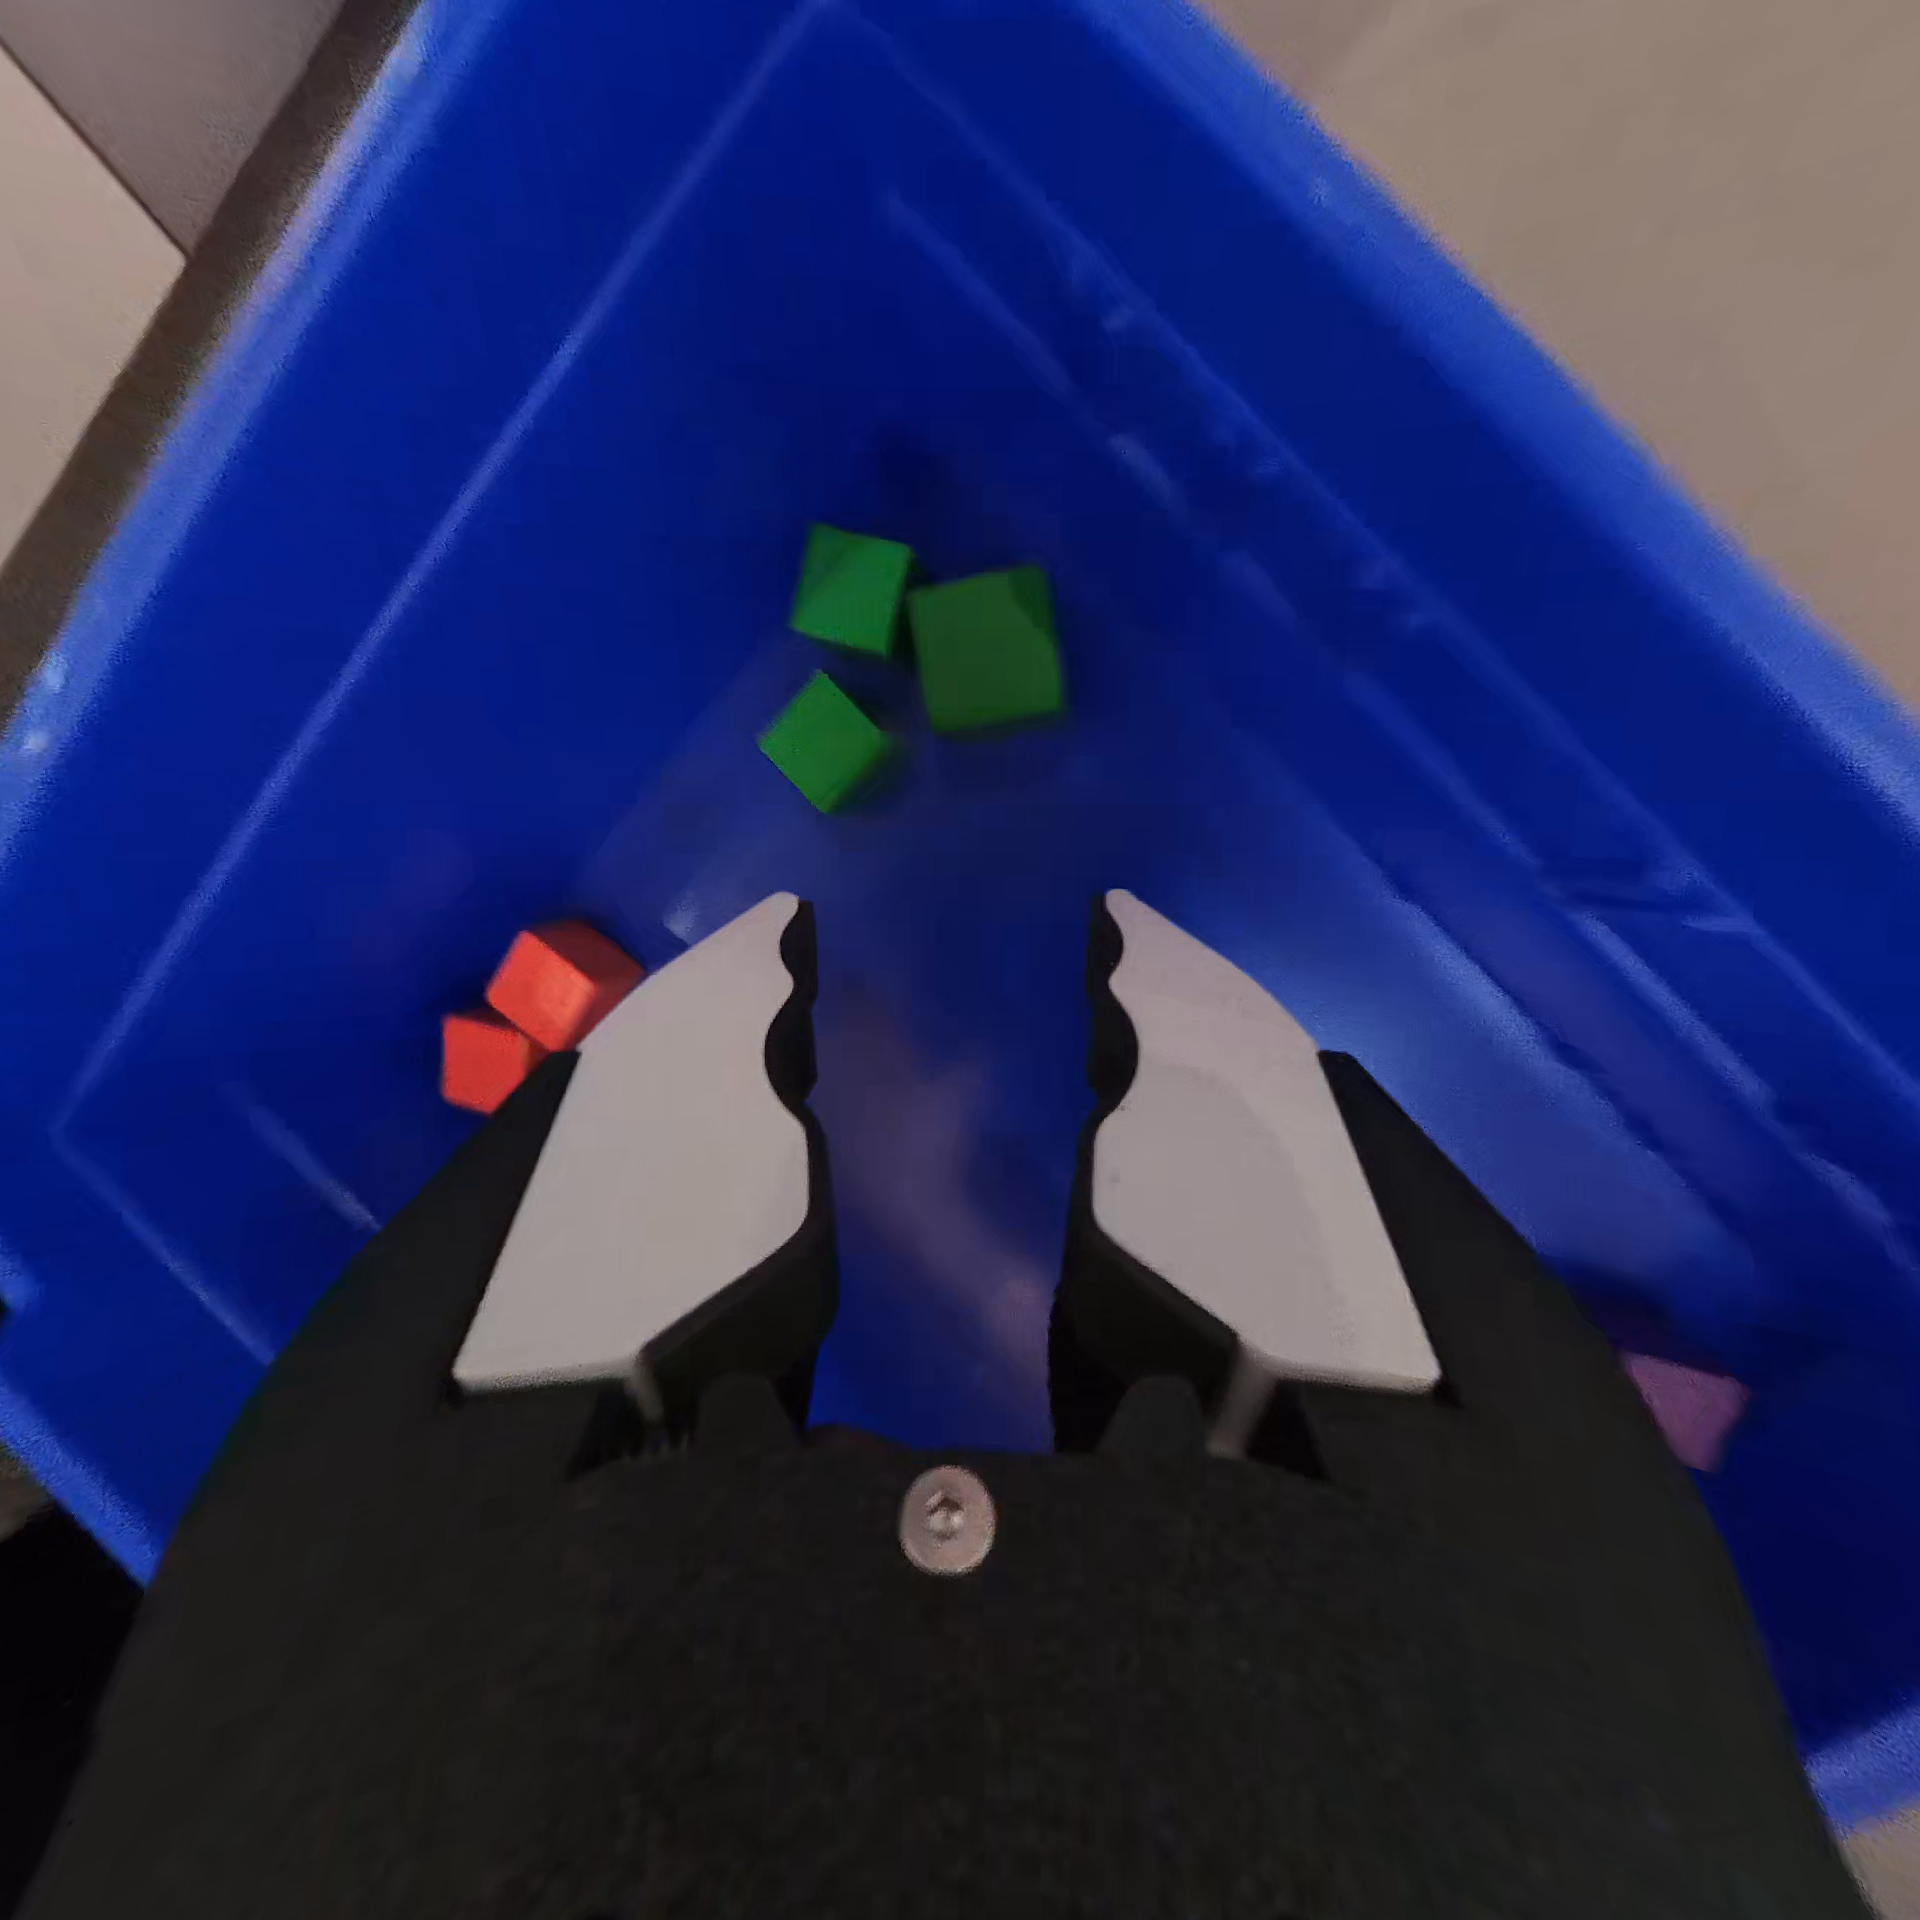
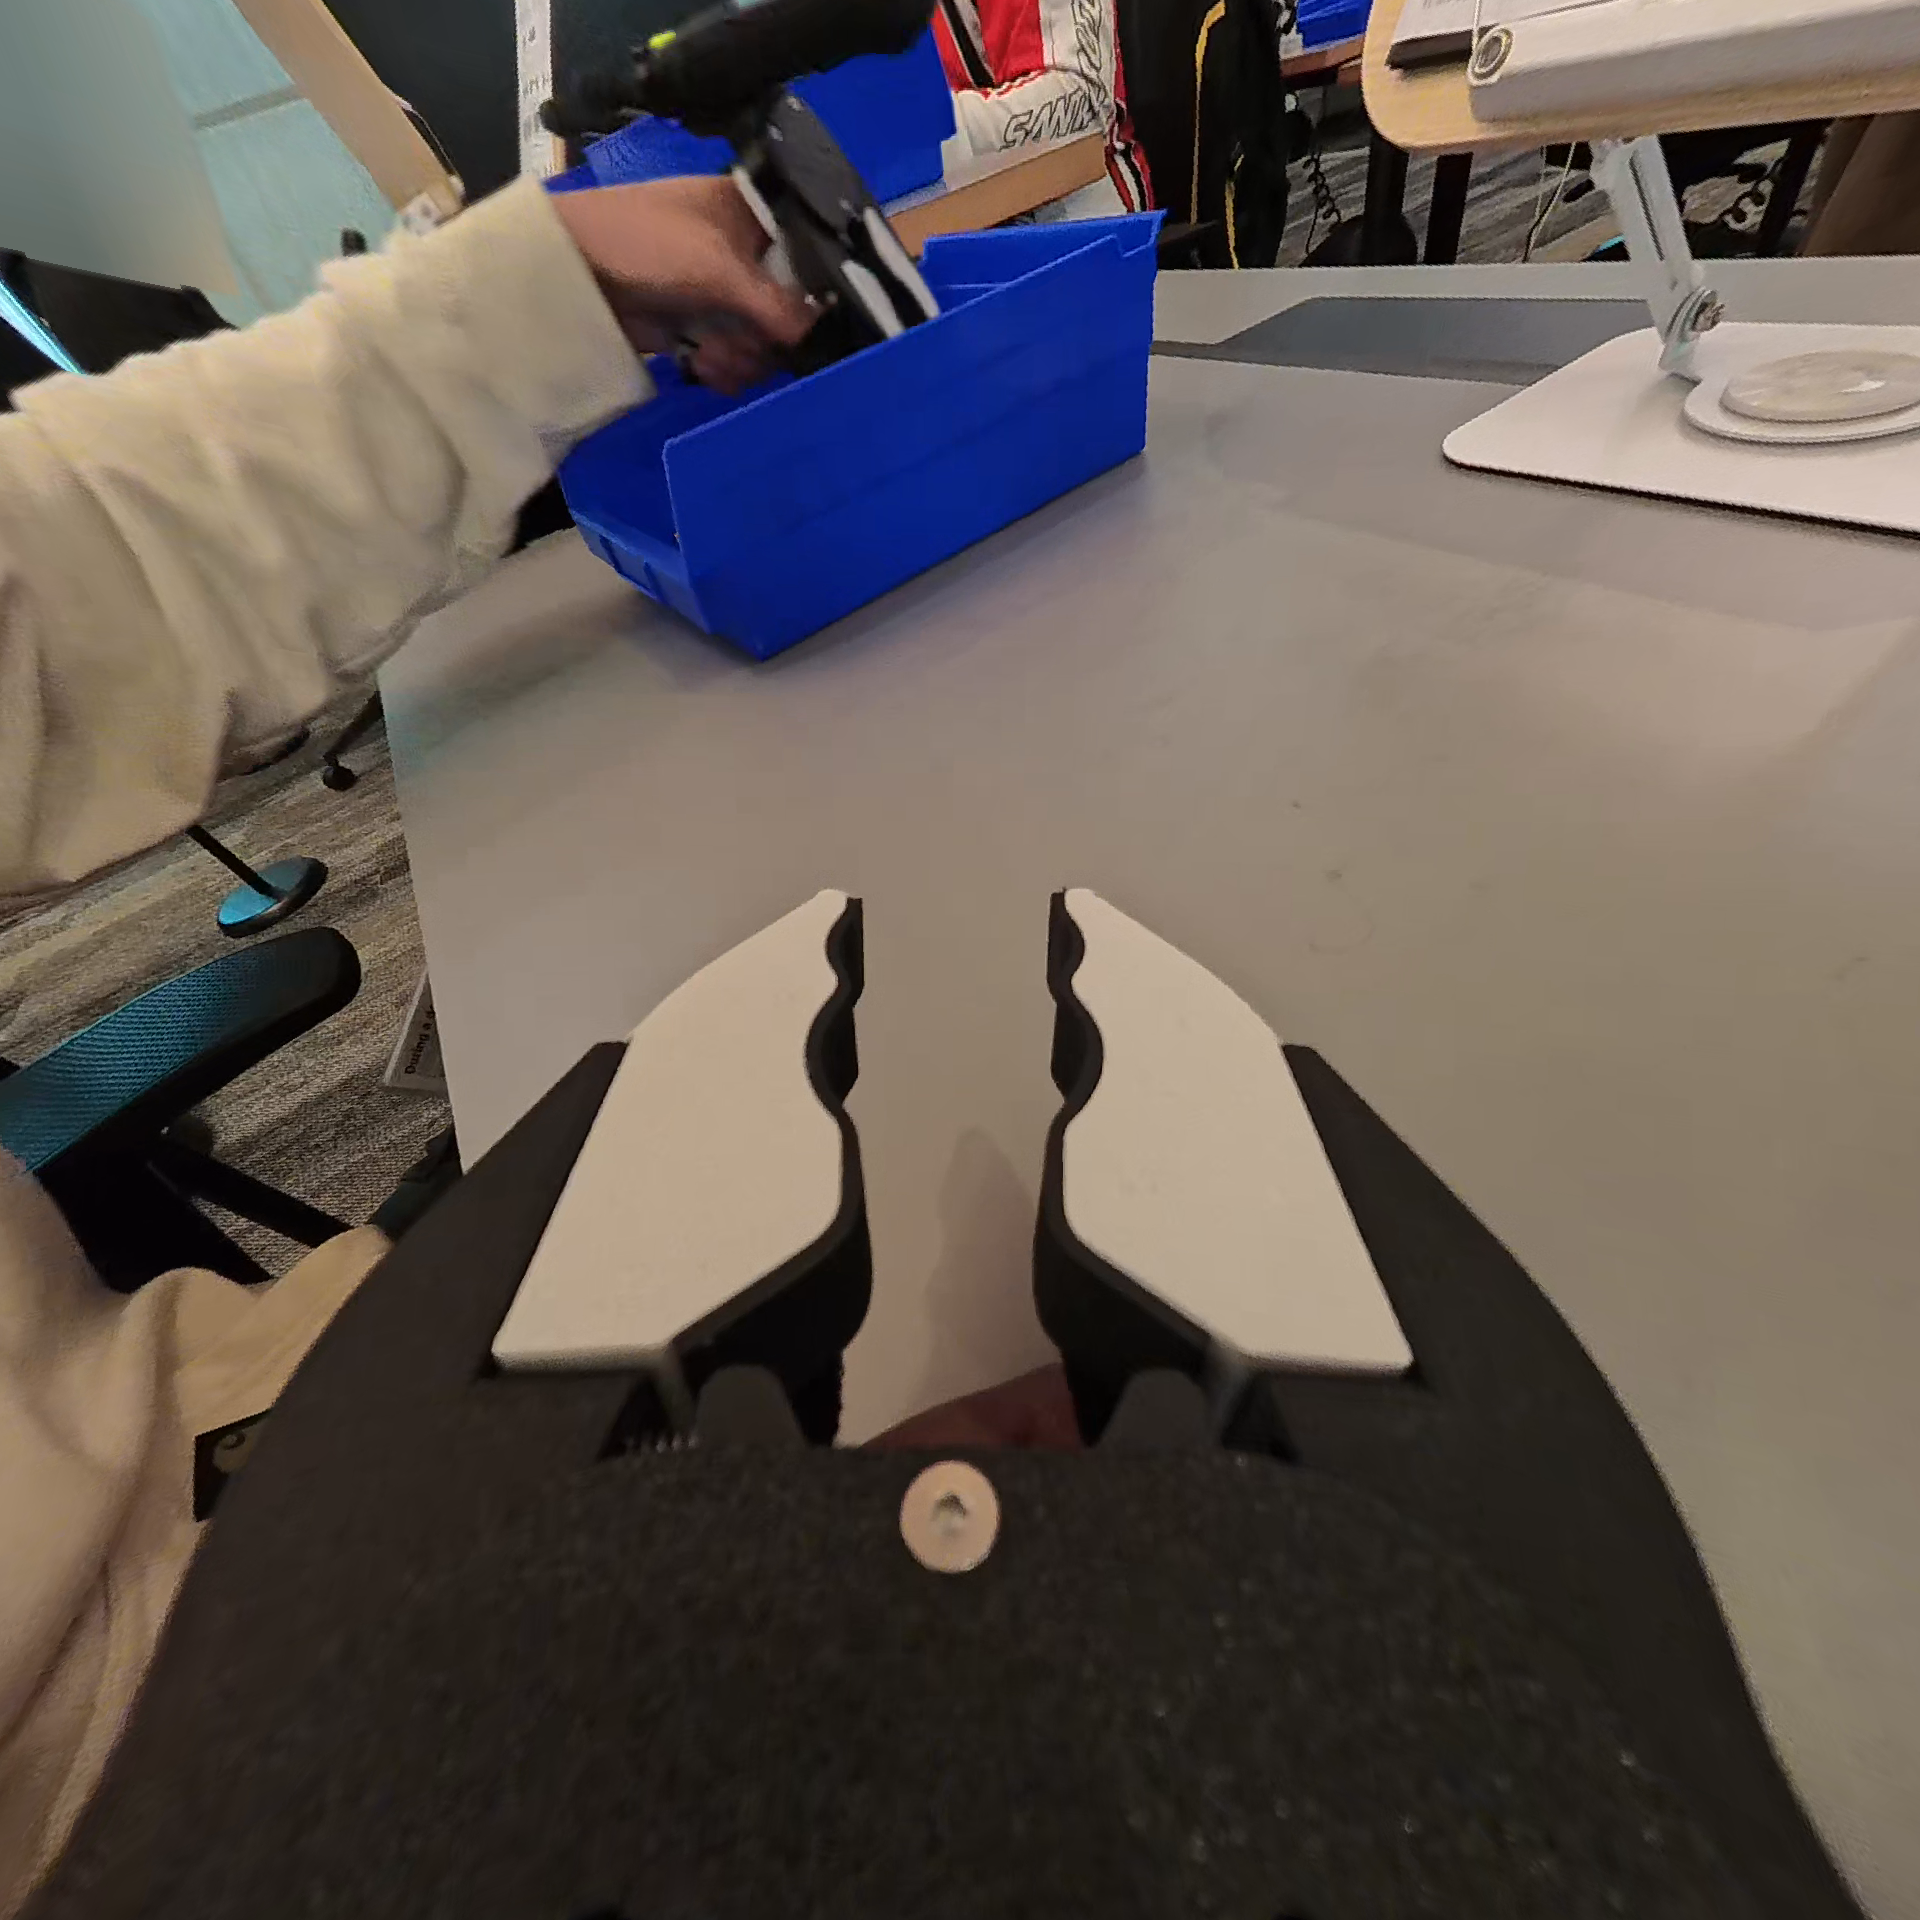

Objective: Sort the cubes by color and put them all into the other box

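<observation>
While your left gripper (image 1: 951, 914) hung inside the blue box (image 1: 416, 644), its jaws were spread apart with nothing between them, only box floor showing in the gap. Three green cubes (image 1: 914, 665) sat clustered ahead of the tips, near the far corner; two touched, the third lay just beside them. Two red cubes (image 1: 530, 1013) sat touching each other at the left wall, partly hidden behind the left finger (image 1: 665, 1122). One purple cube (image 1: 1683, 1408) lay near the right wall, half covered by the gripper body. That view was motion-blurred, so cube edges were soft. Your right gripper (image 2: 956, 909) hovered over the bare grey table (image 2: 1455, 831), jaws also parted and empty, well apart from the box (image 2: 894, 468). From the right wrist view, your hand (image 2: 675, 281) in a cream sleeve (image 2: 260, 499) held the left gripper (image 2: 831, 249) tilted down into the box; from there I couldn't tell its jaw state. A white stand base (image 2: 1662, 447) sat at the table's far right. More blue bins (image 2: 862, 114) and a chair (image 2: 177, 1039) showed off the table.
</observation>
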`<state>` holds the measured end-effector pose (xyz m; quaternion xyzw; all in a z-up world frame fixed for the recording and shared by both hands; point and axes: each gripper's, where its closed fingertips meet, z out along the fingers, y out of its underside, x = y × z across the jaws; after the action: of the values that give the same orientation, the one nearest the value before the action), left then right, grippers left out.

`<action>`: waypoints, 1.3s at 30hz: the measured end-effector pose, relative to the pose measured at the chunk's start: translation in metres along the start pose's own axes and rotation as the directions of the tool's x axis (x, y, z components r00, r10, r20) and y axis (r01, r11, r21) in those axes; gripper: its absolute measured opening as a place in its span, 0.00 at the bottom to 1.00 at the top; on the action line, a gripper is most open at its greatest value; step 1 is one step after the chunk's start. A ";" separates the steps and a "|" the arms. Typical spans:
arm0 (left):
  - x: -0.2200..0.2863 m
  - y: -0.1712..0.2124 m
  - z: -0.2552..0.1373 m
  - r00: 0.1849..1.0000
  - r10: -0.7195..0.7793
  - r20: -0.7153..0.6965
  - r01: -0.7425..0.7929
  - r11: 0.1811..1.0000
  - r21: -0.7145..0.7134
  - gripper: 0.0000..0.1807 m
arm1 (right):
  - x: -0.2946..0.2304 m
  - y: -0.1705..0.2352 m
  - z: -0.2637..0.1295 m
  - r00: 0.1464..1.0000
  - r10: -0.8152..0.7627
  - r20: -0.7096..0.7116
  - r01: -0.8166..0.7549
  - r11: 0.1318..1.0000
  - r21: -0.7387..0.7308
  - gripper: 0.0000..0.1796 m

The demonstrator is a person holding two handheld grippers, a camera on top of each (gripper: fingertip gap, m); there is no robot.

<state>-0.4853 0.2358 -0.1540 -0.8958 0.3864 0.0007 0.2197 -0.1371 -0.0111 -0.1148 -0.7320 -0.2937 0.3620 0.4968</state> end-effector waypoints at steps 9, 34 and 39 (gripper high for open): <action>-0.020 -0.013 0.044 0.978 0.184 -0.101 -0.190 0.980 -0.060 0.17 | -0.003 0.002 0.004 1.000 0.008 0.021 -0.007 1.000 -0.026 0.18; 0.254 -0.047 -0.171 0.736 0.130 -0.664 0.464 0.618 0.634 0.16 | 0.044 -0.026 -0.043 0.921 -0.345 -0.180 0.353 0.935 0.014 0.20; 0.314 -0.067 -0.173 0.480 0.219 -0.849 0.546 0.684 0.485 0.16 | -0.016 -0.048 -0.015 0.775 -0.628 -0.064 0.631 0.770 0.092 0.22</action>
<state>-0.2481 -0.0093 -0.0254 -0.6469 0.3125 -0.6177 0.3199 -0.1374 -0.0155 -0.0619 -0.5687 -0.4943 0.1792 0.6325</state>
